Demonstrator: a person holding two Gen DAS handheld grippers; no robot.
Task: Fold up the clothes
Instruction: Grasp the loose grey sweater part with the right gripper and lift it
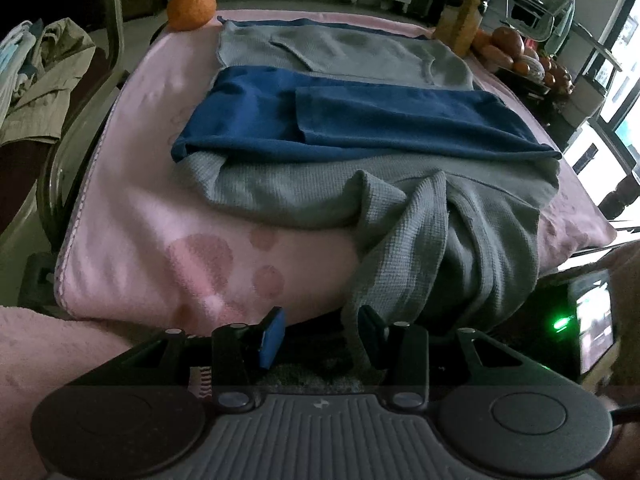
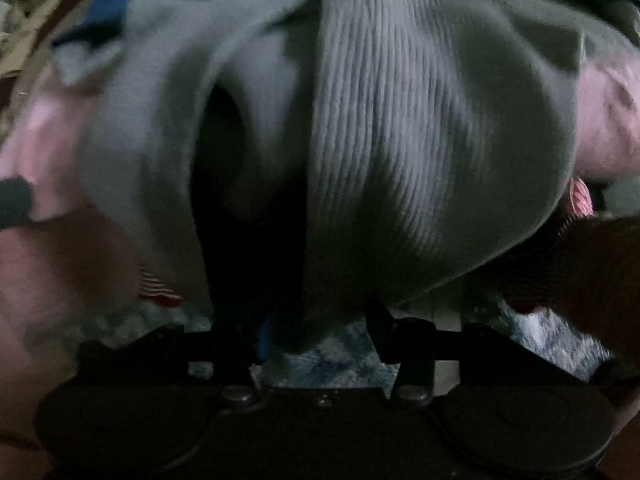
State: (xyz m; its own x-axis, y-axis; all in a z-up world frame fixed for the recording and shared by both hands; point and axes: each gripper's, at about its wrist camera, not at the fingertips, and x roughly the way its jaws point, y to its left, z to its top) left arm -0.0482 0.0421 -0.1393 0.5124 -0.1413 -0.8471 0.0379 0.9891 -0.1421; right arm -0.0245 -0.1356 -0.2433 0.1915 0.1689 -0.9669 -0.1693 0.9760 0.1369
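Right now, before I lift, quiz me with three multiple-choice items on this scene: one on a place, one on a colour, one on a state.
1. Where is the orange fruit?
A. far left corner of the pink blanket
B. on the blue band
C. between the left gripper's fingers

2. What colour is the band across the grey garment?
A. red
B. blue
C. yellow

3. How is the left gripper?
A. shut on the fruit
B. out of view
C. open, with a grey fold hanging at its right finger

Answers: A, it sits at that corner; B, the band is dark blue; C, its pads stand apart.
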